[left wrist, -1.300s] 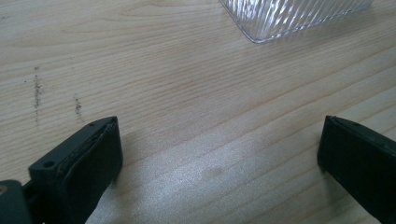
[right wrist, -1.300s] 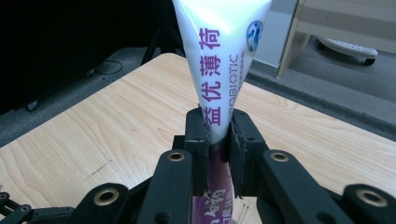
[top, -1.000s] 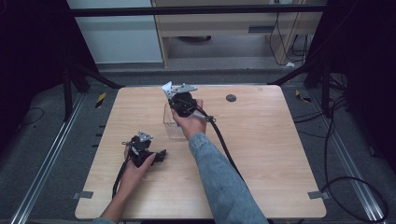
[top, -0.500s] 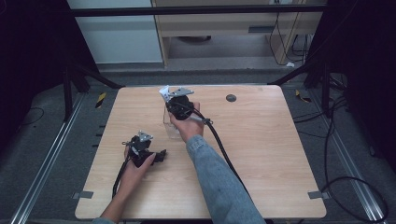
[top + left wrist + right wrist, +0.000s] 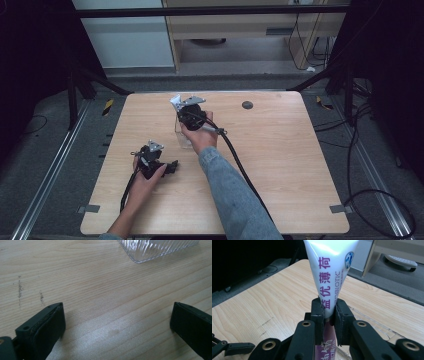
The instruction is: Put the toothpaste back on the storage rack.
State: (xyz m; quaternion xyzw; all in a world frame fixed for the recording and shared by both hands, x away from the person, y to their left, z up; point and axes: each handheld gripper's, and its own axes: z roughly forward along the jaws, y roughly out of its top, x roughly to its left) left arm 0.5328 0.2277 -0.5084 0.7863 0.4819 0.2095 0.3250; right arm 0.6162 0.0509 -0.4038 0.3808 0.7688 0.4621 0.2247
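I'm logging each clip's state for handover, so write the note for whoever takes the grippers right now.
Right gripper: shut on the white tube, held upright above the clear ribbed container near the table's far middle; the tube's lower end points into it.
Left gripper: open, nothing between its fingers, low over bare wood near the container's corner.
Done: tube gripped and brought to the container.
Left, probably: lower the tube in, release, withdraw.
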